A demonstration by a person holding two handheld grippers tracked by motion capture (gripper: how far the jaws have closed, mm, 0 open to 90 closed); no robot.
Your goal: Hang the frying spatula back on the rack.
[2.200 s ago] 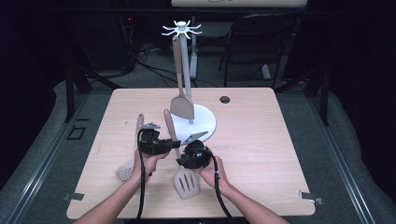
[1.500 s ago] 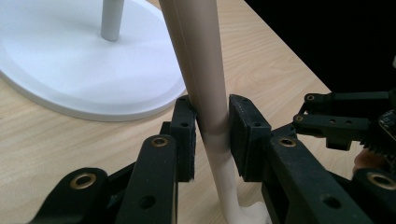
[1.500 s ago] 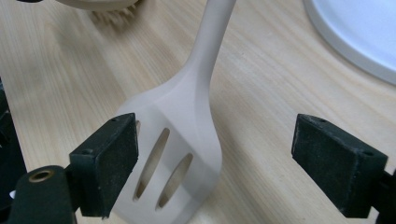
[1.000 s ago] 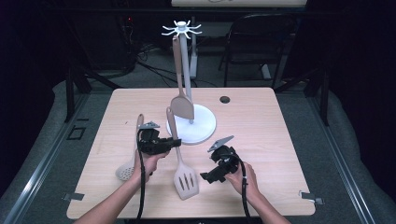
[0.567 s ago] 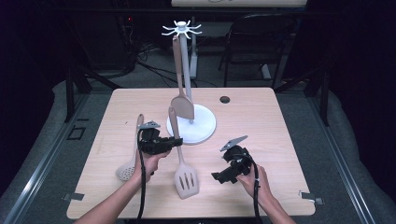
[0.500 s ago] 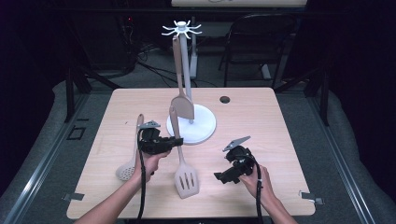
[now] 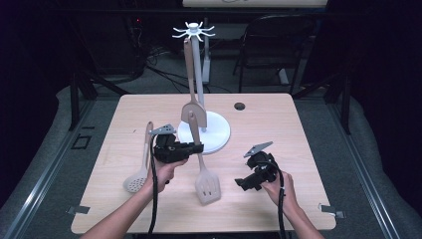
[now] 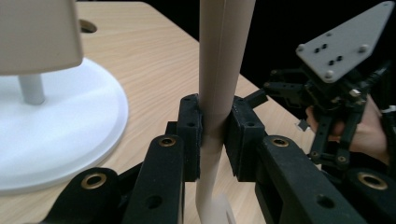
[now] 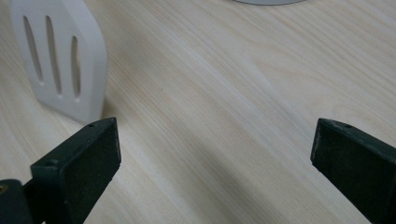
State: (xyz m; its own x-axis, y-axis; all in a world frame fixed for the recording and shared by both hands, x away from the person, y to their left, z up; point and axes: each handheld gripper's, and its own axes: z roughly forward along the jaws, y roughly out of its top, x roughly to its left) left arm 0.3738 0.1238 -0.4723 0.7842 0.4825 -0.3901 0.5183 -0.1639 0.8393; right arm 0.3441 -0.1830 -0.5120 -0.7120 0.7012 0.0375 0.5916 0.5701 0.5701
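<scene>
Since the earlier frame right claw (image 7: pixel 249 180) is pulling away from the slotted spatula (image 7: pixel 205 182) toward the desk's (image 7: pixel 278 124) right edge, jaws wide, nothing between them. Left claw (image 7: pixel 196 148) is clamping the spatula handle (image 8: pixel 219 84), jaws narrow and just closing further on it, spatula raised more upright, blade hanging near the desk's front edge. Skimmer spoon (image 7: pixel 139 172) is lying near the left edge. White rack base (image 7: pixel 216 132) is sitting mid-desk with a turner (image 7: pixel 193 107) hanging on it.
</scene>
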